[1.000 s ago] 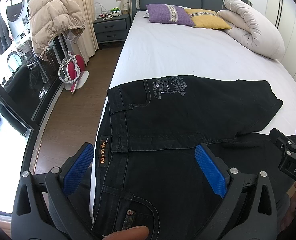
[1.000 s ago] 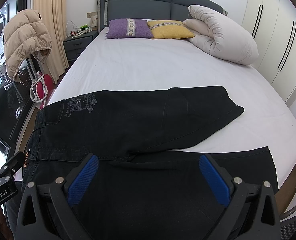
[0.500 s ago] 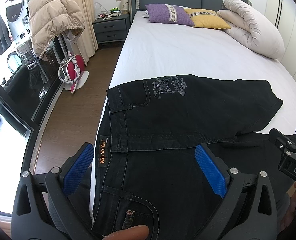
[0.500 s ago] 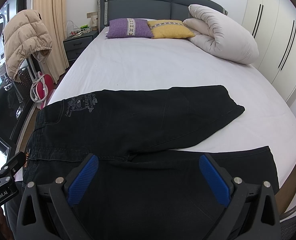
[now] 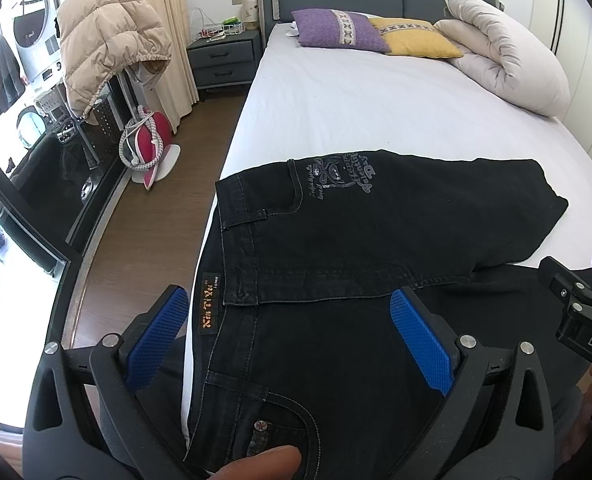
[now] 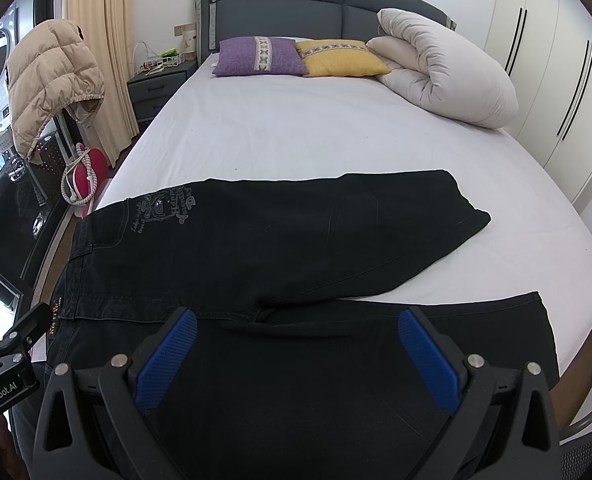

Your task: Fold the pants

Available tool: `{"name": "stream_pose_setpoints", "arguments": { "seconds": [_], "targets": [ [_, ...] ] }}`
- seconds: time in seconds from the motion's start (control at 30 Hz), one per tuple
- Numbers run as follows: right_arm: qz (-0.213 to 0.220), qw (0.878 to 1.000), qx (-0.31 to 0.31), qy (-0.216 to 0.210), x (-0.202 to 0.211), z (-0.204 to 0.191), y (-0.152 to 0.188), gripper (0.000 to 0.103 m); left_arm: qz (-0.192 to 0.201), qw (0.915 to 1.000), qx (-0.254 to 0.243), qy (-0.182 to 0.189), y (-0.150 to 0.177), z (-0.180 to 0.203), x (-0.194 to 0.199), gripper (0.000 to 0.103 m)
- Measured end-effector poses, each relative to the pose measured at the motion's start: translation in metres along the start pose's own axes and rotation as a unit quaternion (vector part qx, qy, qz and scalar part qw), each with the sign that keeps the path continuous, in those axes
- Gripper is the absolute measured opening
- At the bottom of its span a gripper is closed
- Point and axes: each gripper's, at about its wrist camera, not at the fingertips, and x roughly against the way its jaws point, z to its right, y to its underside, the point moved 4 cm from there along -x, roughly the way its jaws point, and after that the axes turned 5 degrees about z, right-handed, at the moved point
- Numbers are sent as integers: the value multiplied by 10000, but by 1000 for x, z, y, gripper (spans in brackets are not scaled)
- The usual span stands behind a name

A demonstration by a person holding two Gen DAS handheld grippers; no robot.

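Note:
Black jeans (image 5: 336, 248) lie flat on the near end of the white bed (image 5: 356, 112), waistband to the left, both legs running right and spread apart. They also show in the right wrist view (image 6: 280, 248). My left gripper (image 5: 292, 316) is open and empty, hovering over the waistband and its label. My right gripper (image 6: 296, 340) is open and empty, hovering over the crotch and the near leg. The far leg's hem (image 6: 472, 216) points right.
Purple and yellow pillows (image 6: 260, 56) and a rolled duvet (image 6: 444, 68) lie at the head of the bed. A nightstand (image 5: 222, 60), a beige puffer jacket on a rack (image 5: 104, 52) and a red iron (image 5: 148, 140) stand left on the wood floor. Wardrobes (image 6: 556, 72) line the right.

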Motion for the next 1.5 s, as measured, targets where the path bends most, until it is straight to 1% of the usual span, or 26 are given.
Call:
{"name": "stream_pose_setpoints", "arguments": {
  "seconds": [0.2,0.33,0.47,0.53,0.6,0.63,0.7,0.77,0.8,0.83,0.9,0.97,1.0,1.03,1.1,1.13,1.17,1.2,1.23,1.3,1.33,1.4,1.43,1.5],
  "targets": [
    [0,10000,-3,-3,0,0,0,103,74,9999,-62,-88,0,0,1,103],
    [-7,10000,-4,-8,0,0,0,103,130,9999,-93,-43,-1,1,2,103],
    [-13,10000,18,-46,-1,-5,2,103,129,9994,-191,252,-3,5,-3,103],
    [-15,9999,53,-92,-4,-7,1,103,57,9990,-243,377,-4,6,-9,103],
    [0,9998,90,-170,-10,-6,-2,103,-80,9980,-270,573,-6,8,-19,103],
    [18,9997,115,-226,-12,-5,-5,103,-218,9970,-299,673,-7,9,-29,103],
    [25,9991,158,-404,-18,-1,-11,103,-236,9967,-452,638,-8,11,-39,103],
    [37,9981,188,-592,-22,0,-16,103,-31,9962,-699,519,-12,16,-45,103],
    [84,9969,228,-750,-26,2,-21,103,50,9957,-785,491,-15,19,-47,103],
    [114,9961,269,-838,-30,4,-26,103,42,9950,-872,479,-19,21,-53,103],
    [127,9941,353,-1020,-38,6,-34,103,-140,9947,-892,483,-26,22,-69,103],
    [144,9902,474,-1308,-49,10,-45,103,-367,9956,-720,484,-41,18,-92,103],
    [144,9869,601,-1491,-58,12,-52,103,-421,9959,-687,406,-51,14,-104,103],
    [138,9831,732,-1671,-64,13,-58,103,-416,9958,-715,396,-64,12,-117,103],
    [161,9760,970,-1941,-72,14,-67,103,-330,9943,-824,583,-86,10,-137,103],
    [181,9690,1218,-2140,-82,14,-73,103,-339,9926,-943,689,-99,10,-153,103],
    [153,9653,1390,-2206,-91,14,-76,102,-385,9909,-1061,740,-109,10,-168,103],
    [120,9633,1476,-2239,-96,15,-78,99,-471,9877,-1267,790,-121,12,-188,103],
    [22,9584,1628,-2343,-109,15,-82,96,-582,9838,-1448,877,-128,14,-205,103],
    [-131,9536,1756,-2444,-125,16,-86,84,-780,9776,-1628,1081,-138,18,-232,103],
    [-235,9502,1854,-2494,-137,15,-89,83,-985,9728,-1699,1228,-141,19,-250,103],
    [-325,9452,1948,-2602,-152,17,-92,81,-1223,9641,-1822,1496,-146,21,-272,103],
    [-345,9427,1985,-2659,-159,17,-94,81,-1355,9586,-1936,1590,-148,24,-284,103],
    [-386,9369,2052,-2804,-173,16,-99,81,-1548,9510,-2092,1671,-150,28,-302,103]
  ]
}}
